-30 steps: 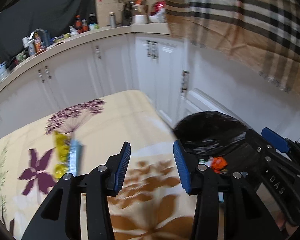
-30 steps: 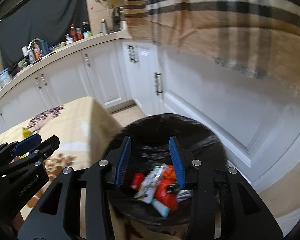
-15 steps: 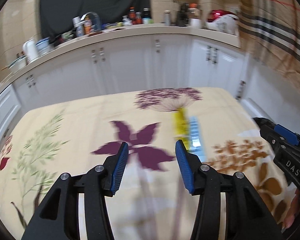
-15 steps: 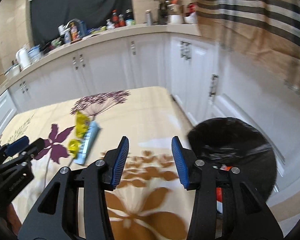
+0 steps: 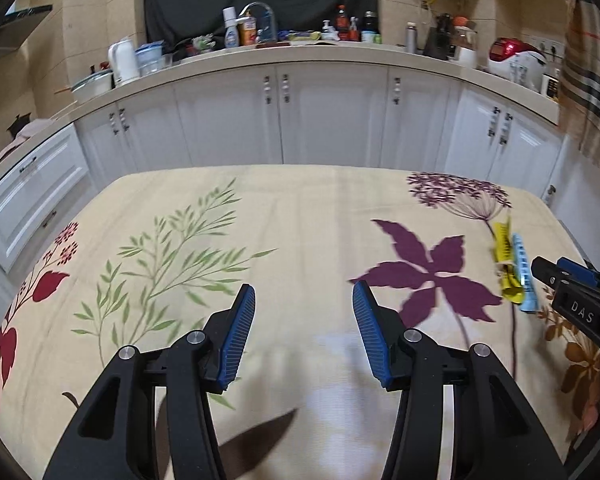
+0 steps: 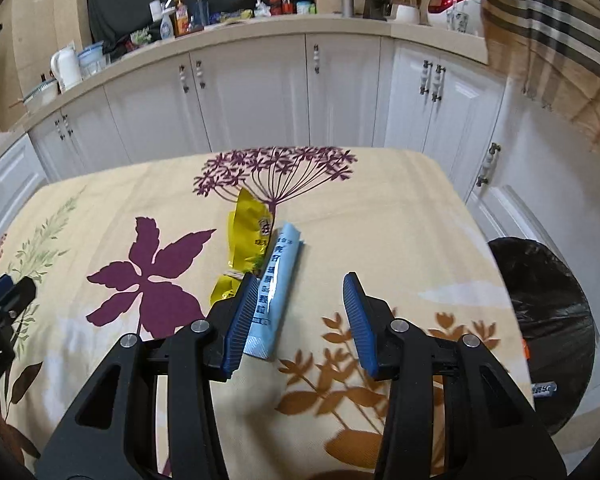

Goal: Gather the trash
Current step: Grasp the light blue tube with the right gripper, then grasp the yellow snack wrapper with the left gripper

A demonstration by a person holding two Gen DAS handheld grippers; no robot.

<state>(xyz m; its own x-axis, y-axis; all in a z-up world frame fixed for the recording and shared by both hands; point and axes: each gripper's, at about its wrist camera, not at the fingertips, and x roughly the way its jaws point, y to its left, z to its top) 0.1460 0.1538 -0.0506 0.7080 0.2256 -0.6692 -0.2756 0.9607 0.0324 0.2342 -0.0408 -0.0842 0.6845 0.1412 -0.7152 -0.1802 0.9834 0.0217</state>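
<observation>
Since a second ago we swing both tools away from the black-lined bin (image 6: 548, 320) and back over the table (image 5: 300, 208); the wrappers, earlier off at the left edge of the right camera's view, now lie straight ahead of it. Our right gripper (image 6: 300, 312) hangs spread wide and carries nothing, its left blue pad almost over the light blue packet (image 6: 276, 288). Our left gripper (image 5: 304, 332) is equally wide apart and empty, above bare cloth to the left.

That blue packet lies lengthwise, pointing away from us, with the yellow wrapper (image 6: 248, 248) touching its left side. Both look like thin, light film: soft, crinkly, probably slick, and flat against the cloth. We judge the blue one wants a pinch across its narrow width near the middle, pads pressed down into the cloth so the film bunches between them. The yellow one is creased and partly raised, so its crumpled near end offers the easier bite. Either could slip or drag its neighbour along.
</observation>
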